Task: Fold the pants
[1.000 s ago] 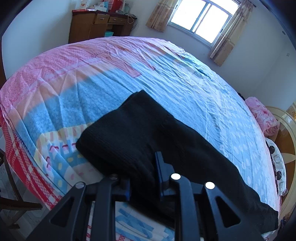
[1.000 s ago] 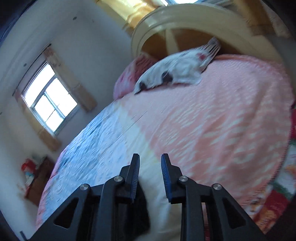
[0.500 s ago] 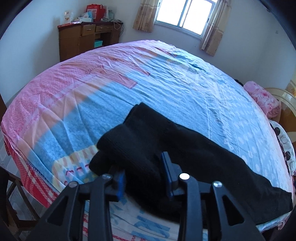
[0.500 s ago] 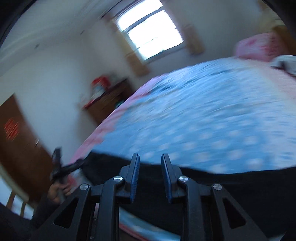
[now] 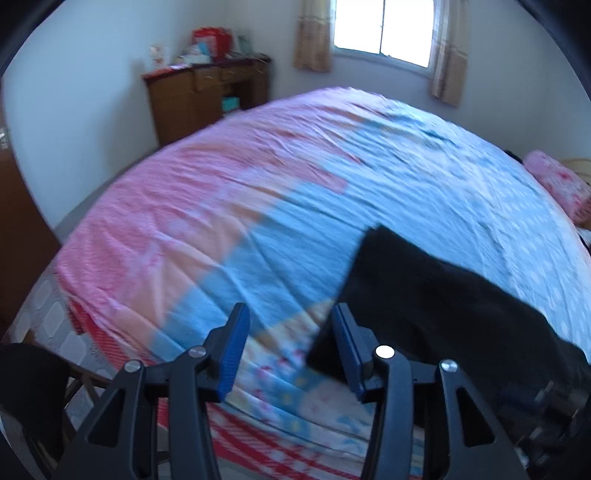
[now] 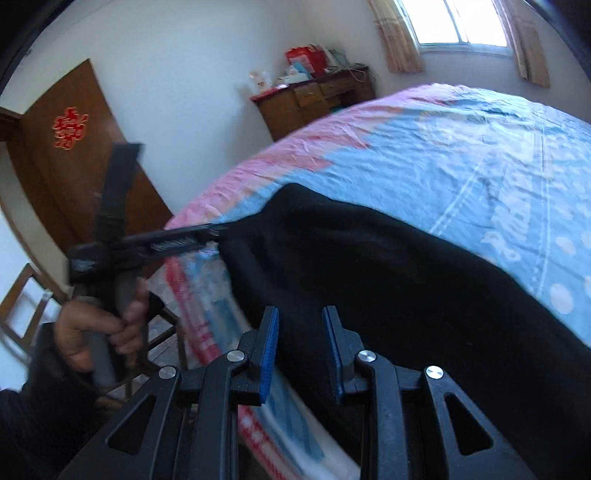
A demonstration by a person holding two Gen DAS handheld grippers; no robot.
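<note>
Black pants (image 5: 436,295) lie flat on the bed near its front edge, stretched to the right. My left gripper (image 5: 290,332) is open and empty, just left of the pants' end; its right finger sits at the cloth's edge. In the right wrist view the pants (image 6: 388,266) fill the middle. My right gripper (image 6: 300,343) is open and empty, above the pants' near edge. The left gripper (image 6: 214,234), held by a hand, shows there side-on at the pants' left end.
The bed (image 5: 258,206) has a pink and blue patterned sheet. A wooden dresser (image 5: 207,99) with clutter stands against the far wall by a window (image 5: 380,29). A brown door (image 6: 70,147) and a wooden chair (image 6: 33,302) are left of the bed. A pink pillow (image 5: 557,184) lies far right.
My left gripper has let go of the pants, opened and moved left off the cloth. The pants' end now lies flat. My right gripper swung round to look at the pants.
</note>
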